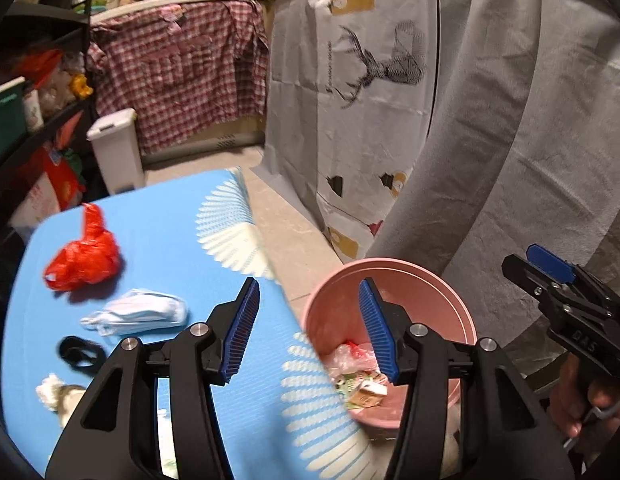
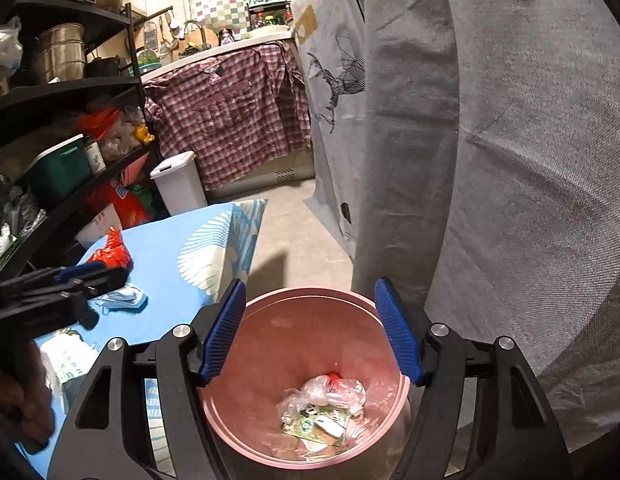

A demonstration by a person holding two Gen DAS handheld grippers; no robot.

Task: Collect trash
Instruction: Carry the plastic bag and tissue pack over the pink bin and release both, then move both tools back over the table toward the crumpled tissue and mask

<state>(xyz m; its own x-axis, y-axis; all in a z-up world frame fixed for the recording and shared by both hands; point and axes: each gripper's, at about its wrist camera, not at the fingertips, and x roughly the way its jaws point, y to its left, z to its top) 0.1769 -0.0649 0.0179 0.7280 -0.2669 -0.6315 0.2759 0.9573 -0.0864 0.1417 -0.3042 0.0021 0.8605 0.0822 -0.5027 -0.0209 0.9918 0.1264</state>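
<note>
Pink bin (image 2: 245,420) below open right gripper (image 2: 310,336), trash (image 2: 322,412) inside

Left wrist view: looks forward and down along its own blue-padded fingers, over the light blue patterned table mat (image 1: 157,248) towards the round pink plastic bin (image 1: 394,280), close by.
Right wrist view: sits right above the same bin (image 2: 305,300), looking steeply into it.
Shared: bin, mat (image 2: 181,248), red-checked cloth (image 1: 181,68) (image 2: 237,108), white pedal bin (image 1: 117,148) (image 2: 179,188).
</note>
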